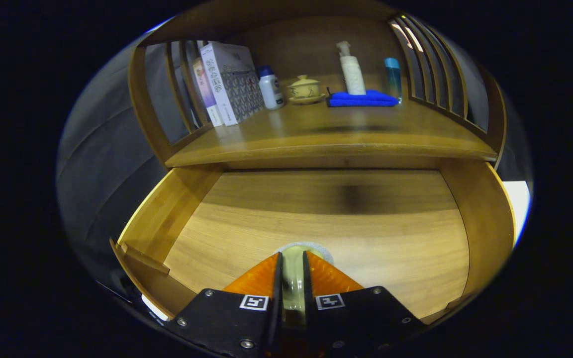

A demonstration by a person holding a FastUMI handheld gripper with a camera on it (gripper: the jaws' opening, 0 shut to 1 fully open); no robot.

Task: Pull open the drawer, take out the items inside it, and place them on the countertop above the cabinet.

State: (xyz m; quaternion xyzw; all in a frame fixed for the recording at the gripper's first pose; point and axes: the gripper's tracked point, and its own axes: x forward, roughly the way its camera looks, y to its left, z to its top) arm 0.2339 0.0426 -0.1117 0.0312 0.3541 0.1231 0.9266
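Drawer [485, 223] pulled open, floor bare ahead to its back edge; gripper [294, 263] at lower centre, jaws narrow, clamped on pale glass item [294, 278]; countertop [346, 134] front edge free

Two books [227, 82] lean at the back left. Next to them stands a small white bottle [270, 88], then a little yellow teapot [304, 88]. A white pump bottle [352, 69] stands on a folded blue cloth [362, 99], beside a blue bottle [393, 77].

Fingers [266, 278] cover most of the pale item [294, 278] clamped between them in the drawer [167, 209]; its shape can't be told. Drawer's front edge is hidden behind the gripper [294, 261]. Box [229, 82] print at the countertop's [316, 134] back left is too small to tell.
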